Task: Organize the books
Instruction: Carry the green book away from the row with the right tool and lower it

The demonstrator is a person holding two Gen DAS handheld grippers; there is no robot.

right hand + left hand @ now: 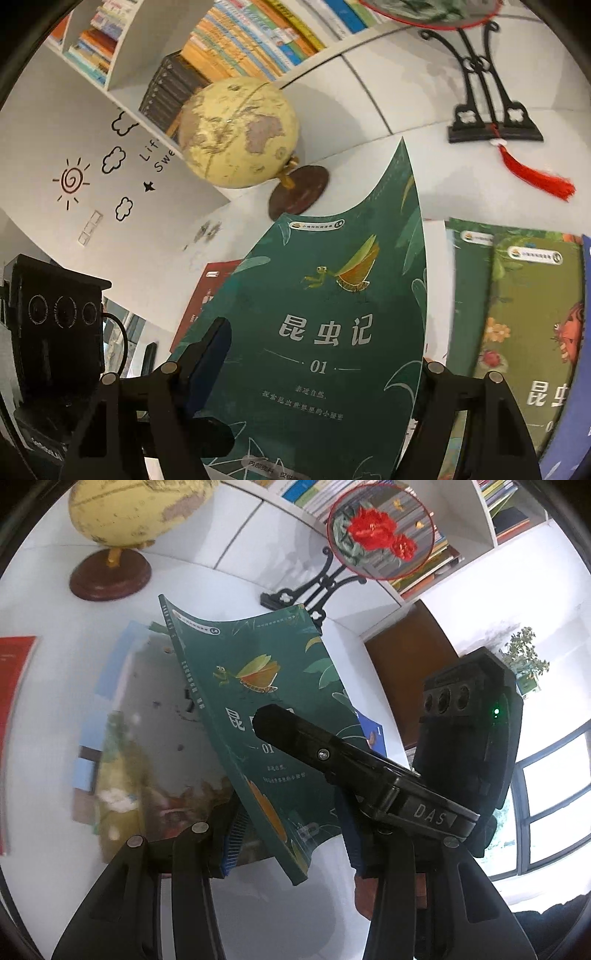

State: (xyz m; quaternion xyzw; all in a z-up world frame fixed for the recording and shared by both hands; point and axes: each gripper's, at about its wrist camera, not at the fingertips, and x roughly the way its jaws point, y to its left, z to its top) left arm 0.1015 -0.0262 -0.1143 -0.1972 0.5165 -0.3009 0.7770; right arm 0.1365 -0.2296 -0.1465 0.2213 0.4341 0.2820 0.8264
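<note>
A green book [280, 686] with an insect drawn on its cover hangs tilted and bowed above the white table [40, 775]. My left gripper [291, 834] is shut on its lower end, one blue pad on each side. The right gripper's upper finger [295, 738] lies across the cover from the right. In the right wrist view the same green book [332, 295] fills the gap of my right gripper [317, 354]. Its left finger [210, 347] rests at the cover's edge, and the other finger is hidden behind the book. The left gripper's body [55, 325] is at the far left.
More picture books [524, 314] lie flat on the table at the right, and one blurred book [140, 746] lies under the lifted one. A red book [210, 291] lies nearby. A globe [236, 133], a fan ornament on a black stand [380, 531] and a bookshelf [236, 48] stand behind.
</note>
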